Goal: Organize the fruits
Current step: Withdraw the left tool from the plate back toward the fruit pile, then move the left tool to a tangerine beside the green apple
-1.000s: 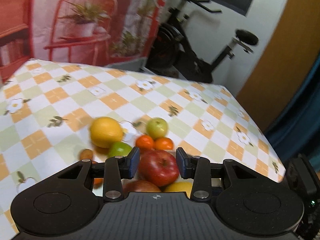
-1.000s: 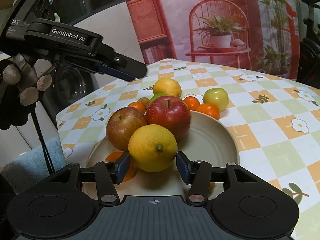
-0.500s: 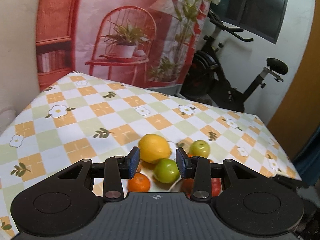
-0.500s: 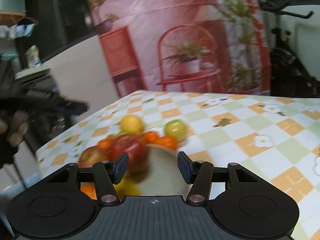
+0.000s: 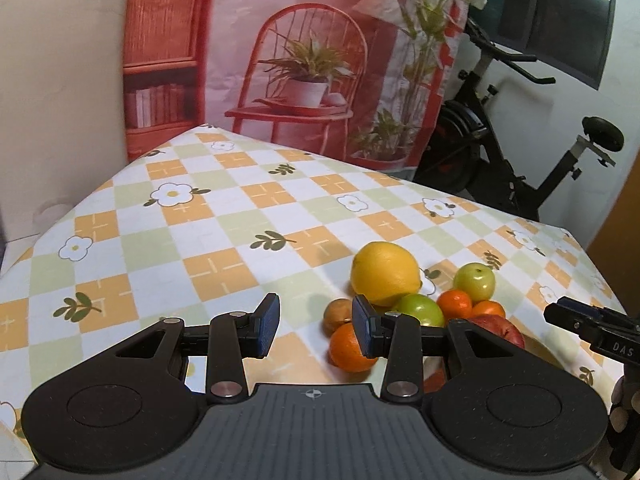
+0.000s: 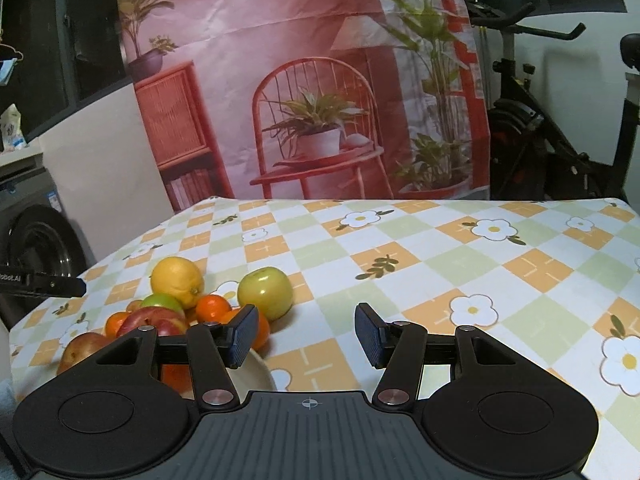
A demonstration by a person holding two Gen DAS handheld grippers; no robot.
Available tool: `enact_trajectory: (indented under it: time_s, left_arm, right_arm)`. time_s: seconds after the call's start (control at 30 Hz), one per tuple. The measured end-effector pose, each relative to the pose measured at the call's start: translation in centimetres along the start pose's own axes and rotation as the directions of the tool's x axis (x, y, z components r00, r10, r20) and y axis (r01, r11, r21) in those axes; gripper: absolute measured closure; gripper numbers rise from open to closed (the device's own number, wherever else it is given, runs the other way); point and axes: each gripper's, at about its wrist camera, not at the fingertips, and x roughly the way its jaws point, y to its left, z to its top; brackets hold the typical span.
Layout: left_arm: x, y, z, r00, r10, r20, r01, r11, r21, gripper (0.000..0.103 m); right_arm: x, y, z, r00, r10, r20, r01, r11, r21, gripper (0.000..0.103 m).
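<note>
A pile of fruit lies on the checked tablecloth. In the left wrist view I see a big yellow lemon (image 5: 385,272), a green apple (image 5: 420,309), a pale green apple (image 5: 474,280), an orange (image 5: 347,347), a small brown fruit (image 5: 336,314) and a red apple (image 5: 500,330). My left gripper (image 5: 315,330) is open and empty, left of the pile. In the right wrist view the lemon (image 6: 177,281), pale green apple (image 6: 265,292), red apples (image 6: 154,320) and cream plate (image 6: 256,372) sit at the left. My right gripper (image 6: 306,336) is open and empty, right of the fruit.
The flowered tablecloth (image 5: 224,232) stretches to the far edge and also shows in the right wrist view (image 6: 500,280). An exercise bike (image 5: 512,148) stands beyond the table on the right. A printed backdrop (image 6: 312,100) with a red chair hangs behind. The other gripper's tip (image 5: 592,330) shows at the right.
Both grippers have pulled back from the plate and risen. The left has swung left of the fruit pile; the right has swung right, off the lemon on the plate. Both stay open.
</note>
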Motion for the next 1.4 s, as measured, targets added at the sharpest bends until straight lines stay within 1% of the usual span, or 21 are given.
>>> enact_trajectory:
  time_s: [0.1, 0.2, 0.37, 0.47, 0.53, 0.73, 1.1, 1.2, 1.23, 1.33, 1.4]
  left_arm:
    - [0.1, 0.1, -0.1, 1.000, 0.001, 0.011, -0.001, 1.000, -0.004, 0.061]
    - [0.2, 0.0, -0.3, 1.000, 0.006, 0.018, -0.006, 1.000, -0.004, 0.061]
    - [0.7, -0.1, -0.5, 1.000, -0.008, 0.001, 0.008, 1.000, -0.002, 0.061]
    - [0.8, -0.5, -0.8, 0.999, -0.027, -0.018, 0.028, 1.000, 0.011, 0.061]
    - [1.2, -0.7, -1.0, 0.998, -0.051, -0.045, 0.052, 0.998, 0.019, 0.061]
    - [2.4, -0.9, -1.3, 0.992, -0.089, -0.091, 0.090, 0.996, 0.005, 0.061]
    - [4.8, -0.8, -1.1, 0.982, -0.116, -0.149, 0.109, 0.993, -0.052, 0.061]
    - [5.1, -0.6, -1.3, 0.979, -0.139, -0.151, 0.131, 0.989, -0.067, 0.063]
    - [5.0, -0.6, -1.3, 0.978, -0.146, -0.147, 0.138, 0.988, -0.065, 0.066]
    - [4.8, -0.9, -1.5, 0.982, -0.132, -0.137, 0.129, 0.991, -0.034, 0.066]
    - [4.5, -0.8, -1.6, 0.982, -0.133, -0.137, 0.129, 0.991, -0.033, 0.067]
  right_arm:
    - [0.5, 0.0, -0.3, 1.000, -0.002, -0.015, 0.002, 1.000, 0.010, 0.053]
    - [0.2, -0.3, -0.9, 1.000, -0.008, -0.009, 0.008, 0.999, 0.041, 0.053]
    - [-0.3, -1.1, -1.3, 1.000, -0.019, -0.001, 0.019, 0.997, 0.073, 0.052]
    - [-0.5, -1.2, -1.4, 1.000, -0.021, 0.011, 0.020, 0.996, 0.082, 0.052]
    - [-0.6, -1.2, -1.5, 1.000, -0.019, 0.014, 0.017, 0.996, 0.083, 0.052]
    - [-0.4, -1.0, -1.5, 1.000, 0.006, -0.005, -0.006, 0.998, 0.064, 0.051]
    - [-0.3, -1.2, -1.5, 1.000, 0.020, -0.015, -0.019, 0.997, 0.077, 0.051]
    - [-0.3, -1.1, -1.5, 1.000, 0.021, -0.019, -0.020, 0.997, 0.079, 0.051]
    - [-0.3, -1.2, -1.5, 1.000, 0.022, -0.020, -0.020, 0.997, 0.079, 0.051]
    - [-0.2, -1.2, -1.5, 0.999, 0.024, -0.026, -0.022, 0.996, 0.081, 0.051]
    - [-0.2, -1.3, -1.4, 0.999, 0.026, -0.030, -0.023, 0.996, 0.082, 0.051]
